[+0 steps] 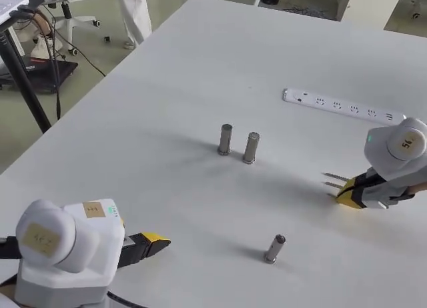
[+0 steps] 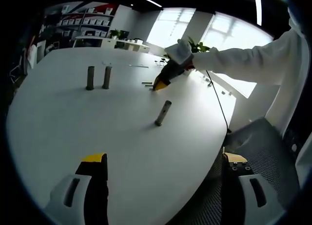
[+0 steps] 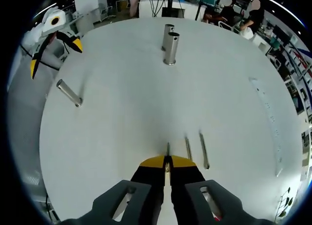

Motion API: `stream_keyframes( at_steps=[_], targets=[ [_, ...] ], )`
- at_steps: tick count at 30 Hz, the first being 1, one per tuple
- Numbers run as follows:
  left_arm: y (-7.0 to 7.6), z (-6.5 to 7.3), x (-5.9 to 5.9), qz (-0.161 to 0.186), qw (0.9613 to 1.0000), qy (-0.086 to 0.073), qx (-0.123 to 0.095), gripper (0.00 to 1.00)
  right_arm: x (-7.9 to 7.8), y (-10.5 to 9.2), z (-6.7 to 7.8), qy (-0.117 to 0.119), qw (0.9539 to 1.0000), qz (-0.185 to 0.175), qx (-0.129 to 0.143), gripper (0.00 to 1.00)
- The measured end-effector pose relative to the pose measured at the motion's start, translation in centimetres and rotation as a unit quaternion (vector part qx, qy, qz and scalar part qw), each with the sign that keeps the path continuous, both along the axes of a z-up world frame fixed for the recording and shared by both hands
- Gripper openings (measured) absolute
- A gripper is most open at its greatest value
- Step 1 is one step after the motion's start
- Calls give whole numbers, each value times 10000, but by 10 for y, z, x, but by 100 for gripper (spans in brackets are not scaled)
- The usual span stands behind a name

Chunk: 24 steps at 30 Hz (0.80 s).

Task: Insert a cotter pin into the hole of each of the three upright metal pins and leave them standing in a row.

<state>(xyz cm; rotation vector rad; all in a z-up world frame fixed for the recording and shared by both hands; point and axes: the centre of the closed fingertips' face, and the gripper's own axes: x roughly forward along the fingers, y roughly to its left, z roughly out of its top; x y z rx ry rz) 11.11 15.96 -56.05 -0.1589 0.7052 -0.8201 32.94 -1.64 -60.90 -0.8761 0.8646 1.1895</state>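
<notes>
Left tongs [image 2: 163,159] hang wide open over the bench's [image 1: 200,68] near edge. A bit further in, one metal pin [image 1: 274,248] is tipped way off upright. Toward the right edge, the right tongs [image 3: 165,162] are pinched on a cotter pin [image 3: 168,149], with two spare cotter pins [image 3: 204,151] lying just beside. Mid-bench, two upright pins [image 1: 225,139] stand close together, and there's a power strip [image 1: 343,107] beyond.
</notes>
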Motion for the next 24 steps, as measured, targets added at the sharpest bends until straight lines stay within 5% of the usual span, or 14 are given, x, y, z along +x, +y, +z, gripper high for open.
stream_keyframes(
  at_steps=[10, 24],
  targets=[
    [2, 4, 1, 117, 9999, -72, -82, 96, -4, 1, 2, -87, 9999, -98, -15, 0],
    [-8, 23, 11, 13, 9990, -358, -281, 93, -8, 10, 47, -695, 9950, -170, 691, 0]
  ],
)
